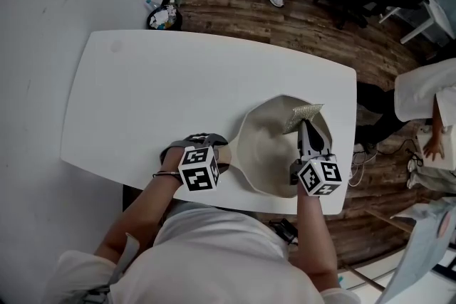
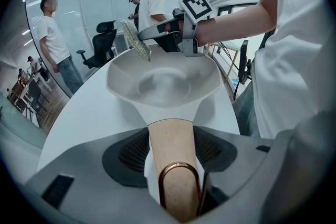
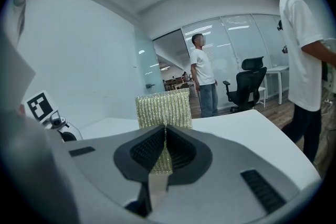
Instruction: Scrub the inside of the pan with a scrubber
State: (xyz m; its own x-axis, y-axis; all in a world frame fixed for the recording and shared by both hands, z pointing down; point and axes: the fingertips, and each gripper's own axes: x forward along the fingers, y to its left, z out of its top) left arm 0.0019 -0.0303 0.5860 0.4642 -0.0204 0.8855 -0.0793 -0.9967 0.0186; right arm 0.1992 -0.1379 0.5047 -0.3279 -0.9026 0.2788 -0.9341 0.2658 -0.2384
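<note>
Left gripper (image 1: pixel 211 147) is clamped on the pan's (image 1: pixel 267 153) wooden handle (image 2: pixel 170 147) and right gripper (image 1: pixel 304 130) is pinched on the scrubber (image 1: pixel 303 114). My read is we're mid-scrub, with the pad up by the rim just past the right jaw tips; I can't tell if it's touching. Next move calls for lowering the pad onto the pan floor ahead of the left jaws, then stroking while the left gripper braces. The pan sits open side up on the table (image 1: pixel 142 96) beneath the right gripper; its long axis runs straight out from the left jaws, with the handle pointing back into them.
</note>
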